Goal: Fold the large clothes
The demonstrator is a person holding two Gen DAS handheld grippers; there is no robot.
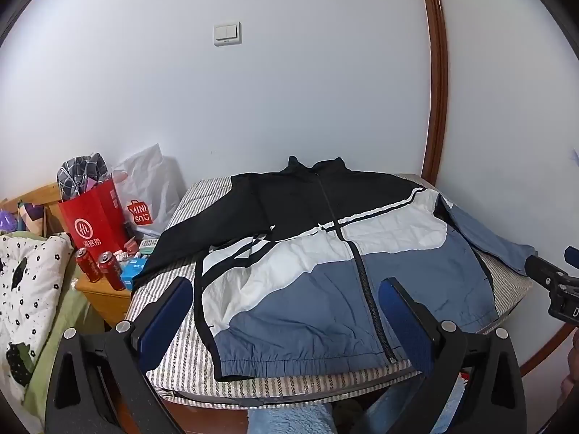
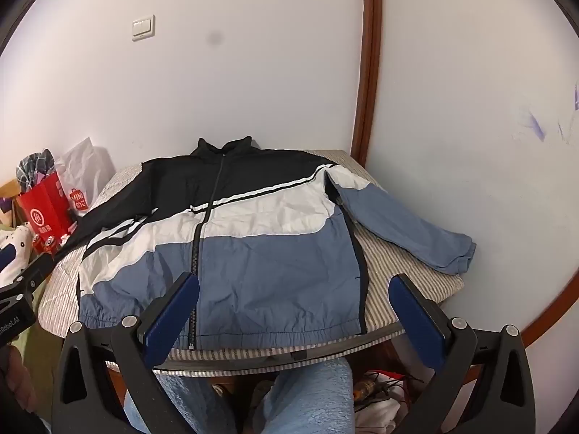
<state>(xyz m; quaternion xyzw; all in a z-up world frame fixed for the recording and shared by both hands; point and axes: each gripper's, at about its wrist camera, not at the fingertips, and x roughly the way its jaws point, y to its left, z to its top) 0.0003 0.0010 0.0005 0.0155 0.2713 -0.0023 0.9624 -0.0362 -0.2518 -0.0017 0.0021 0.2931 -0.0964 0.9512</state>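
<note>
A zip-up jacket (image 1: 318, 249) in black, white and blue lies flat, front side up, on a striped padded table top (image 1: 173, 358). Its collar points at the far wall and its hem faces me. The blue right sleeve (image 2: 409, 224) stretches out sideways; the black left sleeve (image 1: 188, 235) runs toward the left edge. My left gripper (image 1: 286, 289) hovers open above the hem, nothing between its blue pads. My right gripper (image 2: 295, 282) also hangs open over the jacket's (image 2: 224, 231) lower right part, holding nothing. Each gripper shows at the edge of the other's view.
A red paper bag (image 1: 94, 217), a white shopping bag (image 1: 144, 188) and two red cans (image 1: 99, 264) crowd a wooden nightstand (image 1: 105, 296) left of the table. A patterned quilt (image 1: 25, 289) lies further left. A person's blue fleece legs (image 2: 307, 398) are under the near edge. White walls stand close behind.
</note>
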